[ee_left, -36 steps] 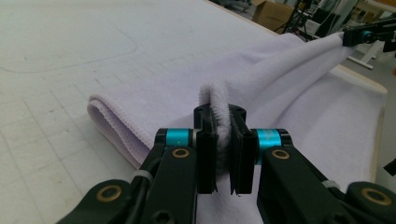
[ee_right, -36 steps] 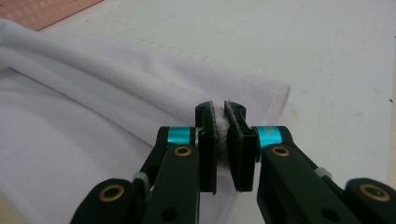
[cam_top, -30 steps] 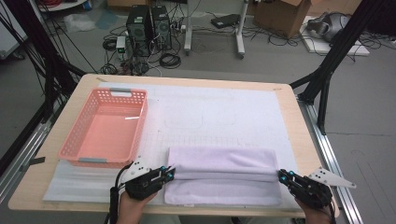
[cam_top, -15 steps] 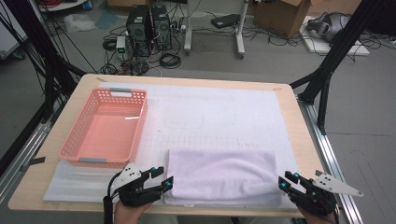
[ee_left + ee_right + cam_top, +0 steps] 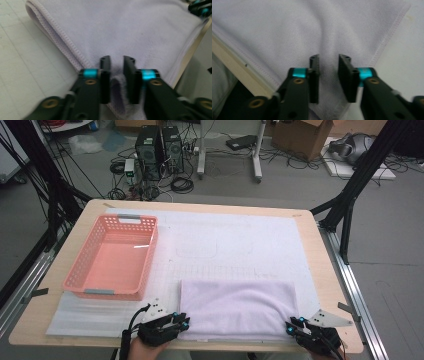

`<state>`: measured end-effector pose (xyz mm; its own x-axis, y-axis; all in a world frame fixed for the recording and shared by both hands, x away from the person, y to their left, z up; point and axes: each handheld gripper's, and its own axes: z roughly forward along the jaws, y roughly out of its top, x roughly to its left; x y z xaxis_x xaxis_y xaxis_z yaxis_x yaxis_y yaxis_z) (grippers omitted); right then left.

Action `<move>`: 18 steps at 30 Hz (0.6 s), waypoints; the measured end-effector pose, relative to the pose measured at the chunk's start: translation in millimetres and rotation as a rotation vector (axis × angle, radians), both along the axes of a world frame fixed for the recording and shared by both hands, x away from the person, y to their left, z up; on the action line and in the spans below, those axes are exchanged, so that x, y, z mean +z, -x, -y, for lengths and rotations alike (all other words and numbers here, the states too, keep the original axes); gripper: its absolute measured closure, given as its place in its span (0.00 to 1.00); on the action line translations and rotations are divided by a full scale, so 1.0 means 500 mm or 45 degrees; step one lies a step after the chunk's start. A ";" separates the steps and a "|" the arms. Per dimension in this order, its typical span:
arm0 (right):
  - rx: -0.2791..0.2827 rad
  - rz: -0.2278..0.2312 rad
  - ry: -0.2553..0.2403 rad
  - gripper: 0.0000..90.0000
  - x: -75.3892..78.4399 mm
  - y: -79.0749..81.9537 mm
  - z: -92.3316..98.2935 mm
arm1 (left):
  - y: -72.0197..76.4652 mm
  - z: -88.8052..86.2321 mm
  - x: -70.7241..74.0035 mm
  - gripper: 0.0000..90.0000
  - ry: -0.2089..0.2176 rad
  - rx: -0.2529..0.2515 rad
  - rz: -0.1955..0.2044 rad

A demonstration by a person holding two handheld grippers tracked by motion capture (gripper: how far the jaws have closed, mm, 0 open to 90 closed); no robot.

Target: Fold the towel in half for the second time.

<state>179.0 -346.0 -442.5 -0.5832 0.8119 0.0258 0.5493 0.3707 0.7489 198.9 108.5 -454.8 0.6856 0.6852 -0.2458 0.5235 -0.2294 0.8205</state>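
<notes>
High view: lilac towel (image 5: 237, 309) lies folded on desk (image 5: 320, 250), near front edge, right of pink basket (image 5: 112, 260). Left gripper (image 5: 179, 322) at towel's front-left corner, right gripper (image 5: 295, 326) at front-right corner.

Left gripper view: jaws have just been closing, now pinching a raised fold of towel (image 5: 120, 40).

Right gripper view: jaws just closed in too, pinching a ridge of towel (image 5: 312, 32) by its stitched hem.

The towel (image 5: 130, 32) runs past the frame's top edge — both hands cut off below.
</notes>
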 end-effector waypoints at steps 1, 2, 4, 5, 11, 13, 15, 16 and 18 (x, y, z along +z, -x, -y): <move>-0.004 -0.003 -0.001 0.95 0.002 0.000 0.001 | 0.000 -0.001 0.001 0.93 0.006 0.006 -0.005; -0.004 -0.003 -0.002 0.97 0.003 0.001 0.001 | 0.001 -0.005 0.003 0.94 0.013 0.012 -0.007; 0.000 0.006 0.000 0.97 0.008 0.004 0.003 | 0.004 -0.015 0.010 0.95 0.051 0.018 -0.009; 0.001 0.011 -0.008 0.97 0.013 0.007 0.006 | 0.007 -0.021 0.014 0.95 0.079 0.021 -0.008; 0.014 0.019 -0.028 0.90 0.036 0.027 0.010 | 0.028 -0.039 0.016 0.90 0.109 0.018 0.004; -0.009 0.022 0.020 0.76 0.027 0.025 0.007 | 0.022 -0.039 0.014 0.65 0.122 0.059 0.006; -0.035 0.061 -0.014 0.72 0.025 0.023 0.013 | 0.019 -0.042 0.019 0.57 0.158 0.077 0.045; -0.045 0.082 -0.038 0.72 0.028 0.022 0.016 | 0.017 -0.043 0.022 0.55 0.163 0.073 0.067; -0.069 0.127 -0.084 0.74 0.035 0.020 0.021 | 0.010 -0.044 0.025 0.52 0.176 0.081 0.091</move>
